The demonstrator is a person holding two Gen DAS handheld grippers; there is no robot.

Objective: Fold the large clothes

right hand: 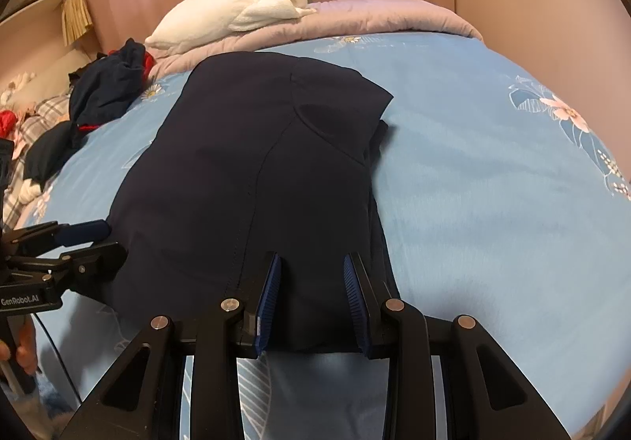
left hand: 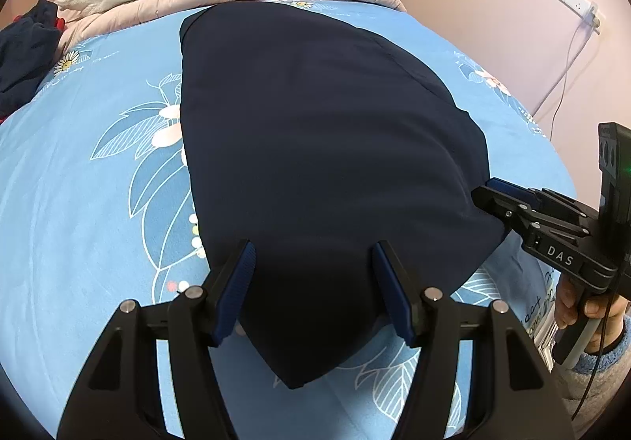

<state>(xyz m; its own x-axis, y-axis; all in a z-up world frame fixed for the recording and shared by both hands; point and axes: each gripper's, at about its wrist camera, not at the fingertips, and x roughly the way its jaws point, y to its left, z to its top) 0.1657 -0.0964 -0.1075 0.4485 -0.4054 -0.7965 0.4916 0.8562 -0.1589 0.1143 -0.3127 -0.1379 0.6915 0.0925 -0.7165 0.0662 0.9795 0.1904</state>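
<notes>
Navy garment beneath both spread tongs.

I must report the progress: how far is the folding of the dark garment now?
Looks done: the navy garment lies folded lengthwise and flat on the blue floral bedsheet. In hand: the left gripper and right gripper are open over its near edge. Left: probably a crosswise fold, plus the heap of dark clothes.
</notes>
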